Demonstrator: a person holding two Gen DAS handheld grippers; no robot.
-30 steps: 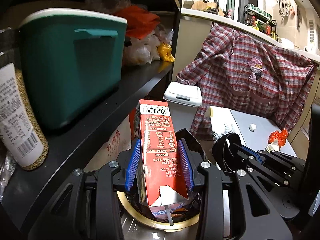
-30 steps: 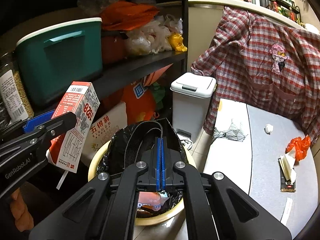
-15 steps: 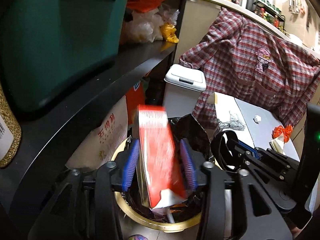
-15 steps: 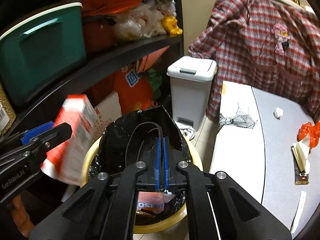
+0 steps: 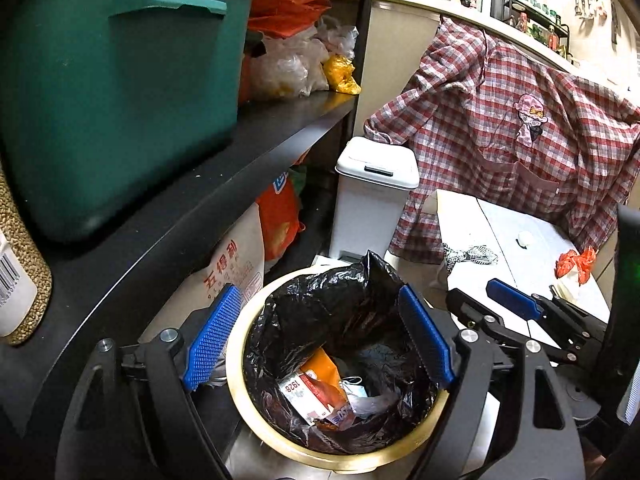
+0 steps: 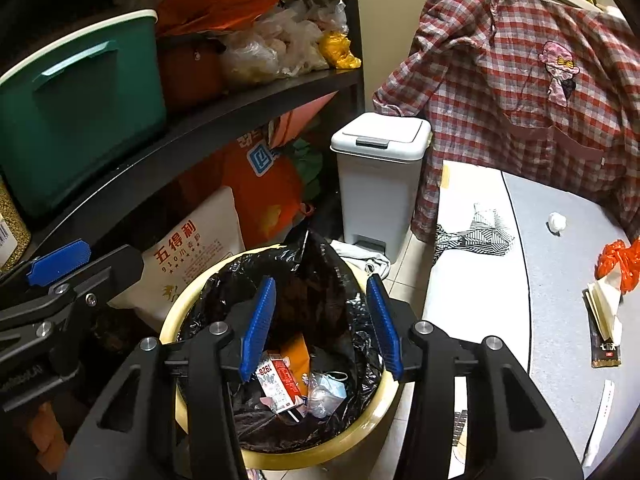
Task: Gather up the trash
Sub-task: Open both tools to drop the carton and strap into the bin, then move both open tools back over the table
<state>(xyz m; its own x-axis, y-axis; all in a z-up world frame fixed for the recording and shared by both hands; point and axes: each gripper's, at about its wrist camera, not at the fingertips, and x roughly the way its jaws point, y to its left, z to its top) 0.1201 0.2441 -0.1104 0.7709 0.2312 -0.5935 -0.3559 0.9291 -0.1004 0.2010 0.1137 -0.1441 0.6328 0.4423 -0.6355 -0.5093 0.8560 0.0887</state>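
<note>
Both tongs wide apart and holding nothing, hovering above the yellow bin (image 6: 280, 458) with its black liner (image 6: 320, 280). Left gripper (image 5: 320, 336) spread across the mouth of the bin; right gripper (image 6: 320, 328) the same, just to the right of it. Inside the bin, at the bottom: red carton (image 6: 280, 384) lying on its side, beside an orange wrapper (image 6: 298, 354) and a crumpled mask (image 6: 332, 390). Remaining trash to the right of the bin, on the grey table (image 6: 560, 280): orange scrap (image 6: 616, 260), folded paper with a dark packet (image 6: 604, 320), its long axis pointing away from the bin, white ball (image 6: 557, 222) farther back. Probably nearer to the right gripper, so likely the one to reach there next
</note>
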